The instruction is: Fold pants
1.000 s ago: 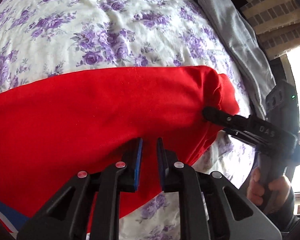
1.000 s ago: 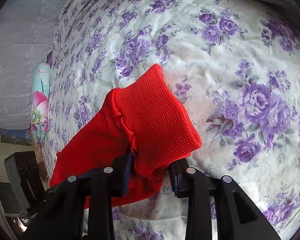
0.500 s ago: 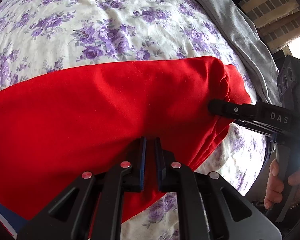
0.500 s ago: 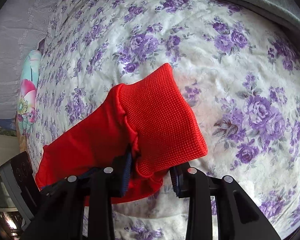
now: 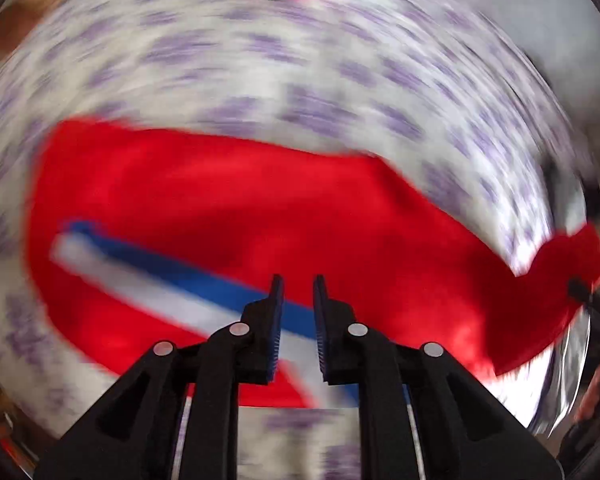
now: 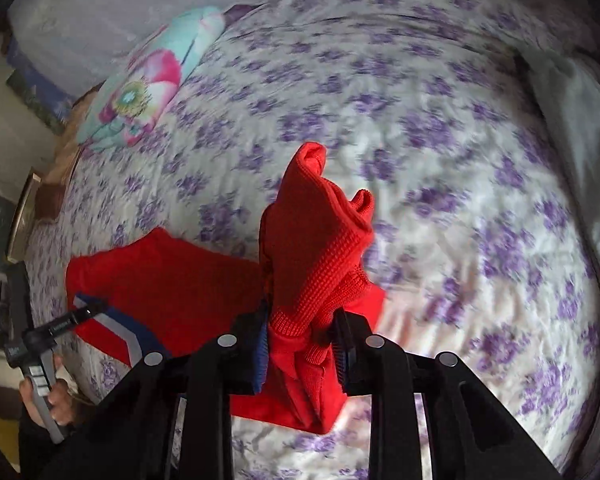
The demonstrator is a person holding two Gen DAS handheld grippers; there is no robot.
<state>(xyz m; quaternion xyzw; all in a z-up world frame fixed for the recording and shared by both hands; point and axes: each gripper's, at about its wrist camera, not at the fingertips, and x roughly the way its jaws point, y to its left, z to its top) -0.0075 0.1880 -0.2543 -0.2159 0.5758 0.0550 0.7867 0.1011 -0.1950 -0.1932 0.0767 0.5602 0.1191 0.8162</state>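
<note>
Red knit cuff [image 6: 316,264] is clamped in the right gripper [image 6: 300,344]; left gripper [image 5: 297,320] hangs parted, empty. Soft, light pants [image 5: 228,216] sag at nine o'clock onto the floral bedspread [image 6: 440,152]; grasp hems.

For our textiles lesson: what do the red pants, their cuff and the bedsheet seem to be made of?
Pants: smooth matte red knit, probably jersey or fleece; it drapes softly, with a blue and white stripe.
Cuff: thicker ribbed or waffle knit; the raised grid texture shows where the right tool grips it.
Bedsheet: thin woven cloth, likely cotton, matte and creased, printed with purple flowers.
</note>
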